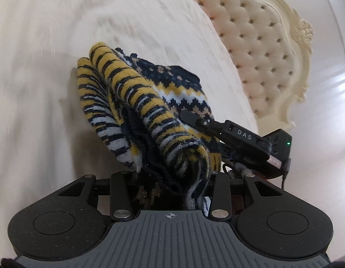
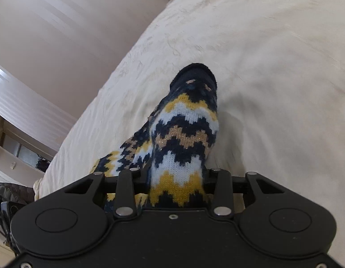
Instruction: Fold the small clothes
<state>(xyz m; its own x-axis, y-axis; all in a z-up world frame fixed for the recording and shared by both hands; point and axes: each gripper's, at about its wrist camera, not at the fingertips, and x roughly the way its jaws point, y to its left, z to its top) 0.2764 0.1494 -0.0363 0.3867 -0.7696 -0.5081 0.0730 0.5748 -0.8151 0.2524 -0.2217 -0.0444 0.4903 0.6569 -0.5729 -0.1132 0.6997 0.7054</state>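
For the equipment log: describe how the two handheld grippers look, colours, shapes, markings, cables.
Left gripper: matte black, two round speckled side discs, silver pivot screws, a grey ribbed centre plate with a small crosshair mark. Right gripper: the same black shape with silver screws, but a plain black centre plate. From the left view its side shows white "DAS" lettering, a green light and a thin black cable.

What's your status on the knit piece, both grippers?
Left gripper shut on knit garment, bunched. Right gripper shut on its other end, seen beside the left. Garment lifted over cream bedspread. Nothing in the way.
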